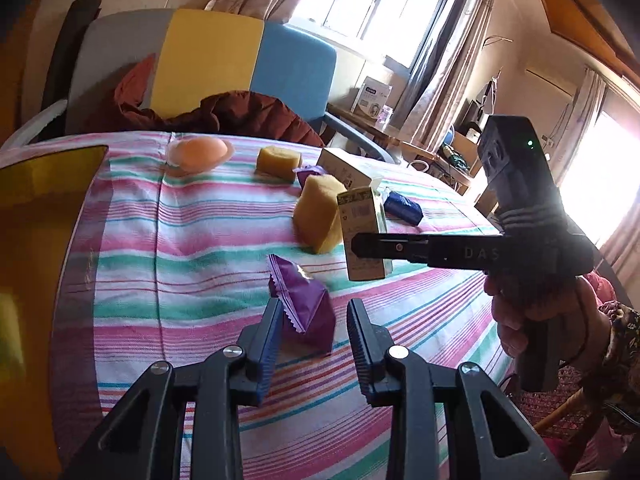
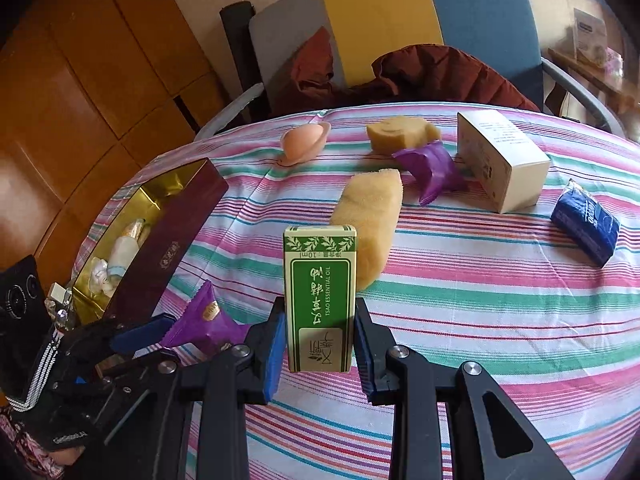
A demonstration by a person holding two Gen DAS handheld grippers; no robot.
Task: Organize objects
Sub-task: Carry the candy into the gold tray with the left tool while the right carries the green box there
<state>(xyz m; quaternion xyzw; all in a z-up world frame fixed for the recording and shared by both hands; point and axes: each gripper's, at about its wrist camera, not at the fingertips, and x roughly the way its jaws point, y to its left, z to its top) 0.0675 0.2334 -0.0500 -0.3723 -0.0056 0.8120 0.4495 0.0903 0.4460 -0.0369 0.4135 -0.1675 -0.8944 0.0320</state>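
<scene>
Striped tablecloth (image 2: 460,300); gold-lined box (image 2: 160,240), two sponges (image 2: 372,220), white carton (image 2: 504,160), blue packet (image 2: 584,224)

Left gripper (image 1: 314,334) clamped; right gripper (image 2: 320,330) clamped too (both tilted downward).

Sponges (image 2: 370,222) two; purple packets (image 2: 430,170) two; boxes (image 2: 502,160) three.

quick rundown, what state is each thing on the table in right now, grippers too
left gripper: shut on the purple packet
right gripper: shut on the green essential oil box, held upright
dark red gift box: open, wrapped items inside
long yellow sponge: lying loose on the striped cloth
white carton: closed, on its side
blue tissue pack: lying flat
</scene>
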